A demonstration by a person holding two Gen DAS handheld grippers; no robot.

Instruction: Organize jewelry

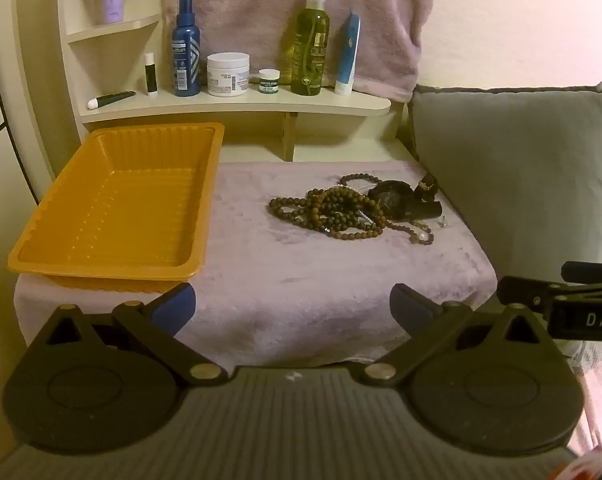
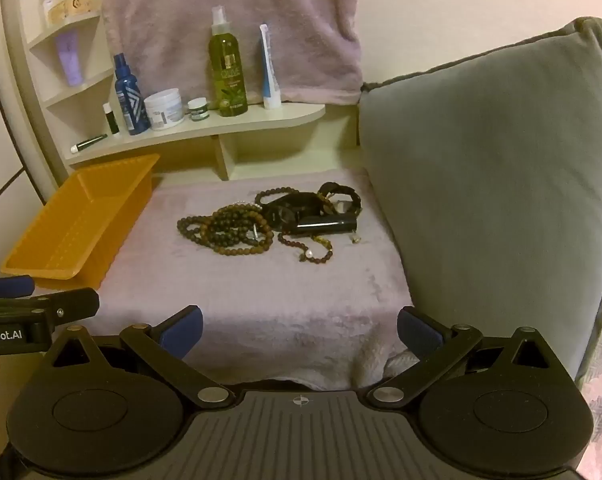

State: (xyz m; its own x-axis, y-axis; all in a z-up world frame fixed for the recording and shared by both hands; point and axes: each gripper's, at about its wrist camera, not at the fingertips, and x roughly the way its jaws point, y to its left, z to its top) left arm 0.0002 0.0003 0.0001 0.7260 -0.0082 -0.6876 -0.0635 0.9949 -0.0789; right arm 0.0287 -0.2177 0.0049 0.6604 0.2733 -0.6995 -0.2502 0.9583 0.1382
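Ahead of me the jewelry (image 1: 353, 210) lies in one tangled heap on the pale cloth, right of centre. Brown wooden beads (image 2: 229, 232) coil in several loops at the heap's left. Far right of them sits a black watch (image 2: 297, 212), its strap curling behind. A thinner dark strand with a white pearl (image 2: 309, 255) trails at the near right. The orange tray (image 1: 113, 204), ribbed and empty, rests at the left, apart from the heap.

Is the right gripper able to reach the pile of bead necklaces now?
Probably yes. The right gripper has open jaws, and only bare cloth lies between it and the bead necklaces.
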